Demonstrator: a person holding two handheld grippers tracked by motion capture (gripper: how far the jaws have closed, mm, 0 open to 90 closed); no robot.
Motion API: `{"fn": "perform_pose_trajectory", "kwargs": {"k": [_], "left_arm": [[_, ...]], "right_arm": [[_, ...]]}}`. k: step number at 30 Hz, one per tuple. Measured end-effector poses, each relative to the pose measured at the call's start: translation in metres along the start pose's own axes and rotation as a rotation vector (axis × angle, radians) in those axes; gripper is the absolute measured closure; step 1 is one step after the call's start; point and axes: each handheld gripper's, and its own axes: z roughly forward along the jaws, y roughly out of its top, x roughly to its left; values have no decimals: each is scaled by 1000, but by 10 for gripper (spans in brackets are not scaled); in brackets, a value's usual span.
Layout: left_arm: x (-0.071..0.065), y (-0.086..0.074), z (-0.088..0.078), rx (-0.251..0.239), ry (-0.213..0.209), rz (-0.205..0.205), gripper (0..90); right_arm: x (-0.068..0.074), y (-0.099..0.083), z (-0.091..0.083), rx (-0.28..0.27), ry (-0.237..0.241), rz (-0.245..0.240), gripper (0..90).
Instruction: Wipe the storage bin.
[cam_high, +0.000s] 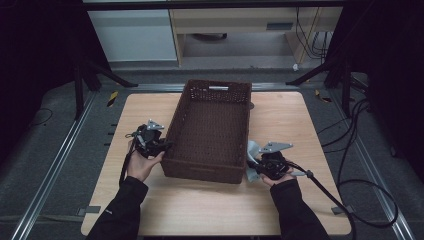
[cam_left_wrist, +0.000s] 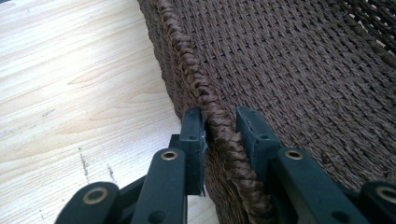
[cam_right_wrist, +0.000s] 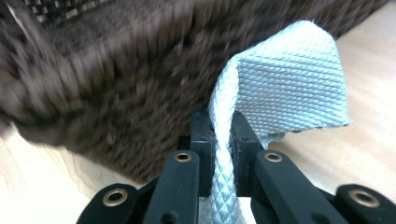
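Your left hand-held gripper (cam_left_wrist: 219, 128) clamped the braided left rim of the brown woven basket (cam_high: 210, 127), which sat mid-tabletop (cam_high: 280, 120). Your right hand-held gripper (cam_right_wrist: 223, 133) was closed on a folded pale grey cloth (cam_right_wrist: 289, 93), just beside the basket's near right corner.

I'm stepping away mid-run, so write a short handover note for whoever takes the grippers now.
Left gripper: jaws astride the basket's braided left rim; a full clamp isn't certain.
Right gripper: shut on a folded pale cloth, held just off the basket's near right corner.
Basket: on the table, nothing visible inside.
Done: cloth picked up, basket steadied.
Left: probably carry the cloth over the rim and let it go inside, then release the rim.
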Motion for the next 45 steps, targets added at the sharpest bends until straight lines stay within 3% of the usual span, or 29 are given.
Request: {"fn": "perform_pose_trajectory", "kwargs": {"k": [6,8,12,16,23,29,32,35,40,45], "left_arm": [[0,-1,0,-2,1,0,720],[0,0,0,-2,0,-2,720],[0,0,0,0,2,0,720],[0,0,0,0,3,1,720],[0,0,0,-2,0,-3,720],[0,0,0,-5,2,-7,722],[0,1,0,-3,5,-5,722],[1,1,0,-2,7,-4,721],[0,0,1,-7,11,-7,722],[0,0,1,-5,8,-8,722]], "right_arm": [[3,-8,9,41,17,7,837],[3,-4,4,14,16,5,836],[3,8,-22,-103,3,3,836],[10,15,-33,-135,5,-24,837],[17,0,-21,-62,18,-36,837],[16,-15,-4,16,26,-16,837],[17,-16,0,21,34,-15,837],[17,-12,-9,-17,34,-9,836],[23,1,-37,-133,12,-28,836],[32,-1,-39,-132,21,-34,837]]}}
